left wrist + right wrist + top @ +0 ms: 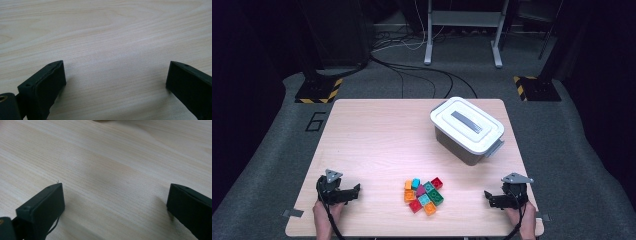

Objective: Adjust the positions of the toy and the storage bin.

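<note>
Wooden table [377,150], huddled multicoloured blocks [424,195]

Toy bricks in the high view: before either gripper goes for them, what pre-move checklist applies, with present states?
1. Left gripper open with nothing between the jaws: ok.
2. Right gripper open with nothing between the jaws: ok.
3. Toy bricks lie in one cluster between the grippers, touched by neither: ok.
4. Bare table between each gripper and the cluster: ok.
5. Lid off the storage box: not ok, it sits on.
6. Whether bricks are snapped together: cannot tell.
</note>
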